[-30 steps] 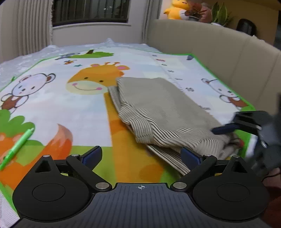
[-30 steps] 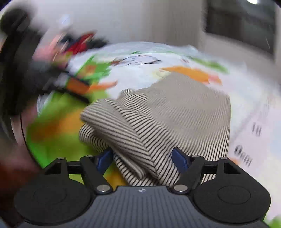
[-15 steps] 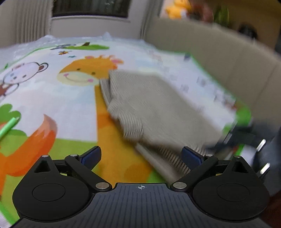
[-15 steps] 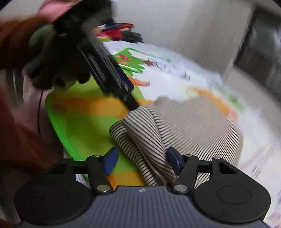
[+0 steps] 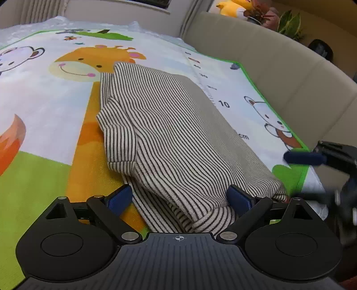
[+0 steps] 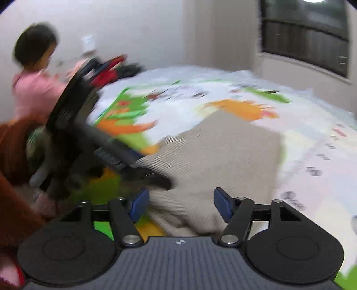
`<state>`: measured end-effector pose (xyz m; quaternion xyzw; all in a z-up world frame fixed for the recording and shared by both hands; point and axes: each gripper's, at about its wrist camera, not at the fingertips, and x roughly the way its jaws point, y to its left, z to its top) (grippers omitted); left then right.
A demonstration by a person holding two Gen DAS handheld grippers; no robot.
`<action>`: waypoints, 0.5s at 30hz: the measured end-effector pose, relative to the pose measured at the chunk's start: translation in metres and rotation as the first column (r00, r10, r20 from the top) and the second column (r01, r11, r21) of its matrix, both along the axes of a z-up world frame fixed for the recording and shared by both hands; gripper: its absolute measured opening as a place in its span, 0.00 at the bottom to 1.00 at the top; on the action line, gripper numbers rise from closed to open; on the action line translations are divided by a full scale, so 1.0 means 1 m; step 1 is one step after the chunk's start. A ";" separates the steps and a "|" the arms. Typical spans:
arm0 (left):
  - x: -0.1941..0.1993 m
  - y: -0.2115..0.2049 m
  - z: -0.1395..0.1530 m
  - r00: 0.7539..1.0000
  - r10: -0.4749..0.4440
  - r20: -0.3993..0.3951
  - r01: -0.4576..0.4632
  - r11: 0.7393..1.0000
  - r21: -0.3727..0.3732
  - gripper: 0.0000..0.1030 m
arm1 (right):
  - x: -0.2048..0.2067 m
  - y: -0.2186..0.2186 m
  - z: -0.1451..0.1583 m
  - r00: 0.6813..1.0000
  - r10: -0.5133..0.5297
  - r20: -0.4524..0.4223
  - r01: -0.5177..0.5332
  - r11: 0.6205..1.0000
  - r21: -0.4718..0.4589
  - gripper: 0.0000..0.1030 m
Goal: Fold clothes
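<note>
A folded black-and-white striped garment [image 5: 169,133] lies on the cartoon play mat [image 5: 55,100]. My left gripper [image 5: 179,199] is open, its blue pads on either side of the garment's near folded edge. My right gripper [image 6: 180,205] is open over the garment's near corner [image 6: 212,160]; its view is motion-blurred. The right gripper also shows at the right edge of the left wrist view [image 5: 312,158], beside the garment. The left gripper shows blurred at the left of the right wrist view [image 6: 107,151].
A beige padded wall [image 5: 279,73] borders the mat on the right. A plush toy and plants [image 5: 256,11] sit behind it. A child in pink [image 6: 33,84] is at the mat's far side, near a pile of clothes [image 6: 111,71].
My left gripper has moved forward so its pads now straddle the garment's near edge. My right gripper has swung and pulled back a little, still open over the garment's corner.
</note>
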<state>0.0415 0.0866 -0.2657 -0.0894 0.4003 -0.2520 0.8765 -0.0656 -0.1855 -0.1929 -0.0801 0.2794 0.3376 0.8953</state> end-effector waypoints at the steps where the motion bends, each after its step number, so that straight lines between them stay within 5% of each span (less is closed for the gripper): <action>1: 0.001 -0.001 0.000 1.000 -0.002 0.000 0.002 1.000 0.003 0.93 | 0.004 -0.006 -0.001 0.999 -0.032 -0.008 0.032 0.999 0.015 0.49; 4: -0.002 -0.001 -0.001 1.000 -0.001 0.006 0.001 1.000 0.006 0.93 | 0.023 -0.018 -0.020 0.992 -0.103 -0.072 0.105 0.994 0.031 0.49; 8: -0.010 0.000 0.001 1.000 -0.006 0.013 0.006 1.000 0.023 0.93 | 0.025 -0.009 -0.063 0.990 -0.098 -0.101 0.087 0.991 -0.106 0.54; 15: -0.014 0.003 0.003 1.000 -0.007 0.014 0.007 1.000 0.029 0.93 | 0.026 0.002 -0.020 0.997 -0.071 -0.005 0.070 0.996 -0.061 0.53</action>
